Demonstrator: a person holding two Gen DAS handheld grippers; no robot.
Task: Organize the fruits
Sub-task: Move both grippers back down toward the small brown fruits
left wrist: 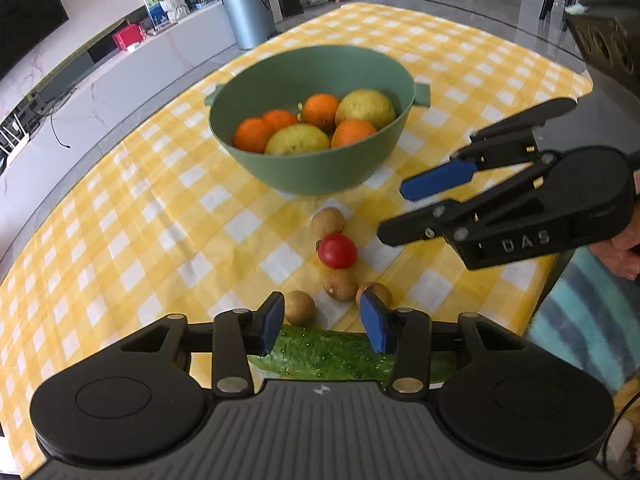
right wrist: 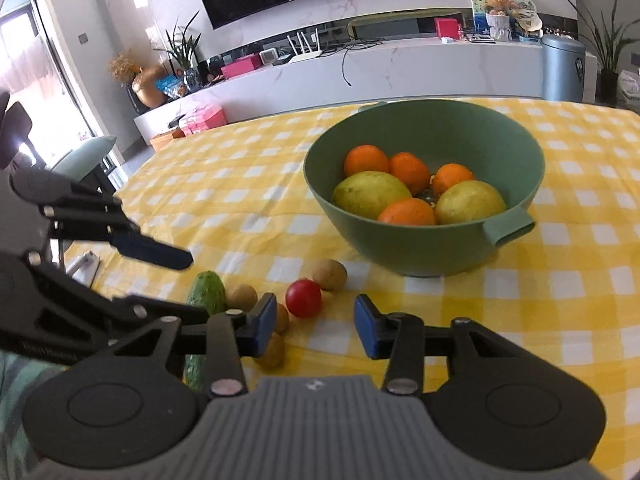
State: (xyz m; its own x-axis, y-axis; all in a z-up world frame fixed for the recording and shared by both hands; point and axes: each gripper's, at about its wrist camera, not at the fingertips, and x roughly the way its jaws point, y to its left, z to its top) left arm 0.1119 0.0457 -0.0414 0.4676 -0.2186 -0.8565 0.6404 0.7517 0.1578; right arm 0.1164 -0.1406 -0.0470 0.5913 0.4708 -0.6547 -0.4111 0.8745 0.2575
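Observation:
A green bowl [left wrist: 316, 168] on the yellow checked tablecloth [left wrist: 120, 216] holds several oranges [left wrist: 320, 110] and two yellow-green pears [left wrist: 298, 140]. In front of it lie a red cherry tomato [left wrist: 337, 251], several small brown longans [left wrist: 328, 221] and a cucumber [left wrist: 332, 354]. My left gripper [left wrist: 322, 326] is open and empty, low over the cucumber and nearest longans. My right gripper [right wrist: 316, 326] is open and empty, just right of the tomato [right wrist: 304, 298]; it also shows in the left wrist view [left wrist: 404, 214]. The bowl [right wrist: 424, 248] stands beyond it.
The table's near edge runs just behind the cucumber [right wrist: 206, 292]. A grey bin [left wrist: 248, 12] and a long white TV cabinet [right wrist: 400, 64] stand beyond the table. A green chair [right wrist: 86, 156] stands at the table's left side.

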